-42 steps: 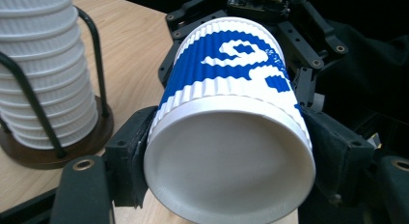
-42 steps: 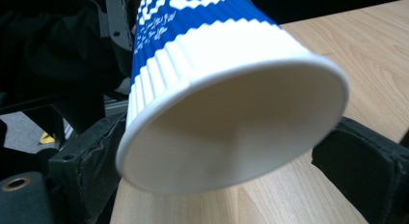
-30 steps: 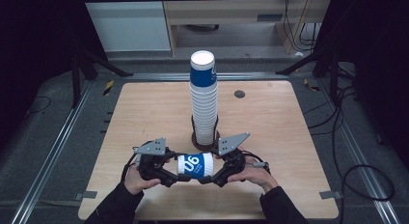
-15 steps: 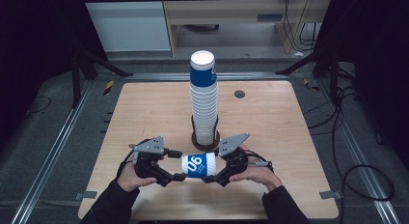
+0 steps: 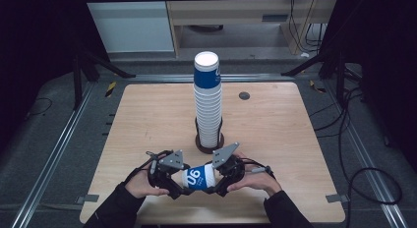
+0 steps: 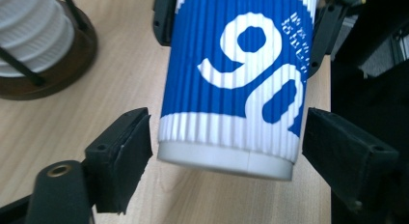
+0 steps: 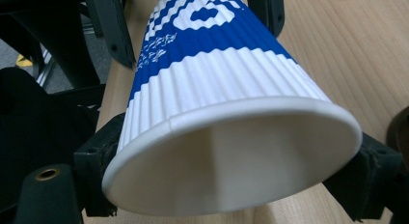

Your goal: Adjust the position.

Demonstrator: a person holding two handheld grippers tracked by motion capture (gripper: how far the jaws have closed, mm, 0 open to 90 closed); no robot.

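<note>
A blue and white ribbed paper cup (image 5: 198, 177) printed with "06" lies sideways in the air between my two grippers, near the table's front edge. My right gripper (image 5: 217, 181) is shut on it near the wide rim (image 7: 231, 151), one jaw pressed to each side. My left gripper (image 5: 180, 185) is open around the cup's narrow base (image 6: 226, 159), with a small gap on each side of the cup. In the right gripper view the cup's open mouth faces the camera. A tall stack of like cups (image 5: 207, 105) stands in a dark round holder (image 5: 199, 146) just behind the grippers.
The wooden table (image 5: 295, 139) has a small dark round mark (image 5: 244, 96) at its back right. Metal rails and cables run along the floor on both sides. The cup stack and holder stand close behind both hands.
Both hands have drawn a little nearer the front edge and closer together, and the cup between them has tilted slightly. The cup stack has not moved.
</note>
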